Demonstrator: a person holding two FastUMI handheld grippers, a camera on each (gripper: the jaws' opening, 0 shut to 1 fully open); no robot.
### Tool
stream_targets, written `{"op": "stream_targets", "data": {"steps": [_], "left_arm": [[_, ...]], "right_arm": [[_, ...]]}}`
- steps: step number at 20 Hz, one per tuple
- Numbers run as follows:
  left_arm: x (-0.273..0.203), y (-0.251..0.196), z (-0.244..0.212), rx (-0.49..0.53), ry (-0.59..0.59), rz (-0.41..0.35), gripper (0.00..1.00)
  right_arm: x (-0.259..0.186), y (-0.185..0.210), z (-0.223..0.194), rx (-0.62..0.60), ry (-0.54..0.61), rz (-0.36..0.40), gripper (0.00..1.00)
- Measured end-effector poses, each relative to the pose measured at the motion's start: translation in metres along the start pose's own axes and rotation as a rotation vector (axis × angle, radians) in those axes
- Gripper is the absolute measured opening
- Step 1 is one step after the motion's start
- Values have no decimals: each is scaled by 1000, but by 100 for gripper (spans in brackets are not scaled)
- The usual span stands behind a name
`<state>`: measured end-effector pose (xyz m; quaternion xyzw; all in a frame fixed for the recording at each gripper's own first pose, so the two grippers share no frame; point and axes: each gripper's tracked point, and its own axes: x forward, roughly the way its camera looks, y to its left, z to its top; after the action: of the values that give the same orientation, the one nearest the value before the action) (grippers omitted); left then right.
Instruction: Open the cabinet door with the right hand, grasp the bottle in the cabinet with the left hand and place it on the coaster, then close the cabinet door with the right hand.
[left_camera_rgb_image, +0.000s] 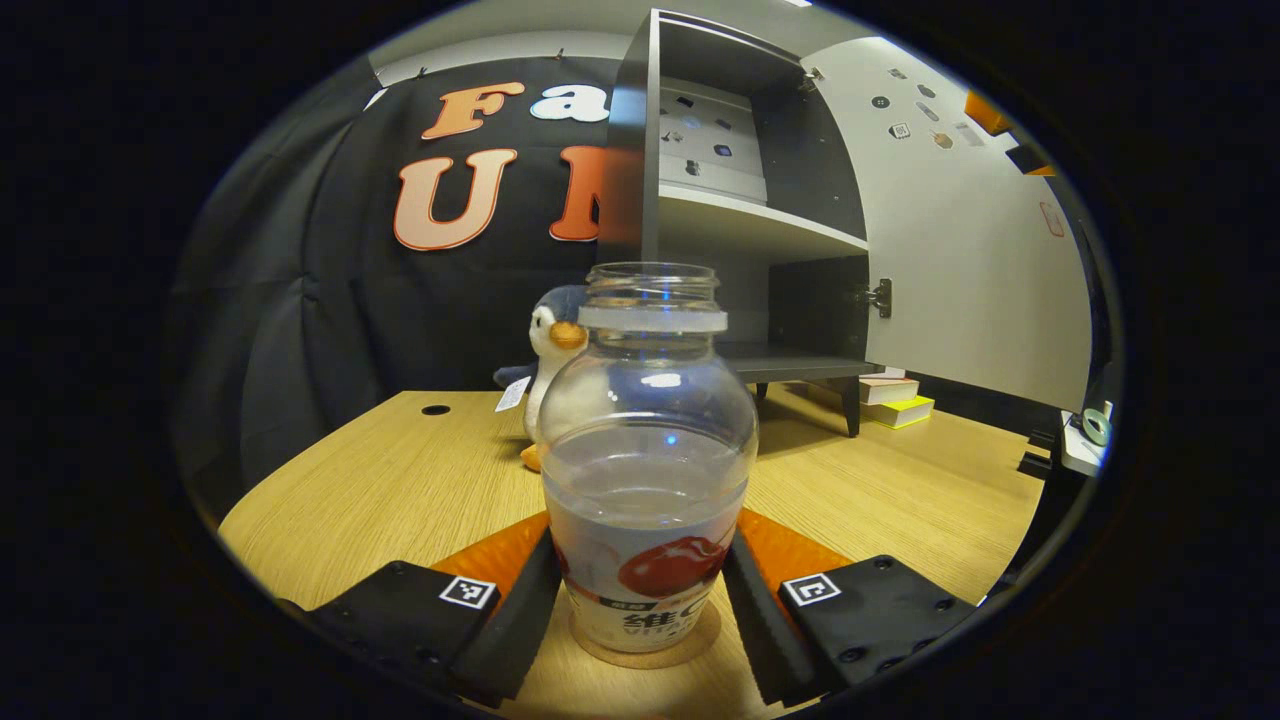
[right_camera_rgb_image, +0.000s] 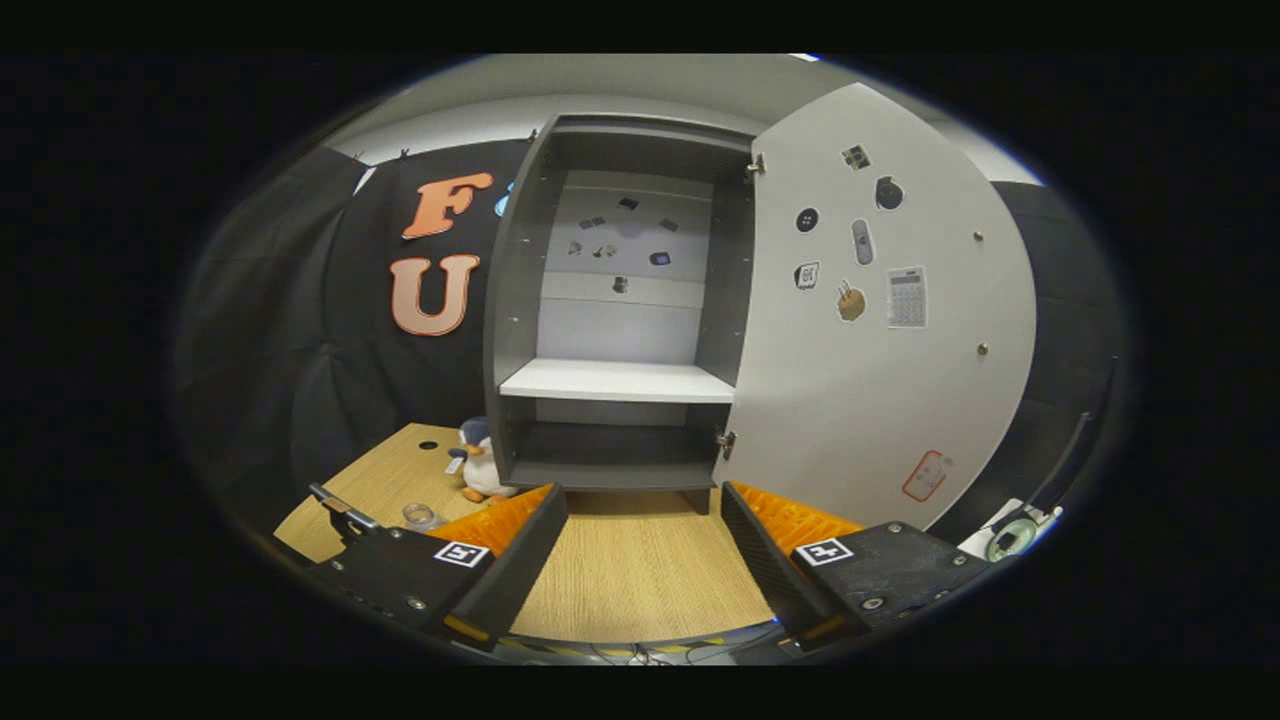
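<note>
The bottle (left_camera_rgb_image: 648, 450) stands upright on the round coaster (left_camera_rgb_image: 648, 655) on the wooden worktop (left_camera_rgb_image: 400, 480), between the fingers of your left hand-held gripper (left_camera_rgb_image: 645, 610). The fingers sit just beside its lower body on both sides, but you cannot tell whether they press on it. Behind it a penguin toy (left_camera_rgb_image: 555, 345) sits near the cabinet (left_camera_rgb_image: 740, 220). Your right hand-held gripper (right_camera_rgb_image: 645, 545) is spread wide with nothing between its fingers, facing the cabinet, whose door (right_camera_rgb_image: 880, 330) stands swung open to the right. From there, the bottle shows small at lower left, beside the toy.
</note>
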<state>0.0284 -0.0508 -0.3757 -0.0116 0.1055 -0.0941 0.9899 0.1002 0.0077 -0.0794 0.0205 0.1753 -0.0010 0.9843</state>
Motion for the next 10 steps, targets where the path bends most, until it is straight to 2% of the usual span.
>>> {"op": "stream_targets", "data": {"steps": [4, 10], "left_arm": [[0, 1, -1, 4, 7, 9, 94], [1, 3, -3, 1, 22, 16, 94]], "right_arm": [[0, 0, 0, -14, 6, 9, 95], [0, 2, 0, -11, 6, 16, 95]]}}
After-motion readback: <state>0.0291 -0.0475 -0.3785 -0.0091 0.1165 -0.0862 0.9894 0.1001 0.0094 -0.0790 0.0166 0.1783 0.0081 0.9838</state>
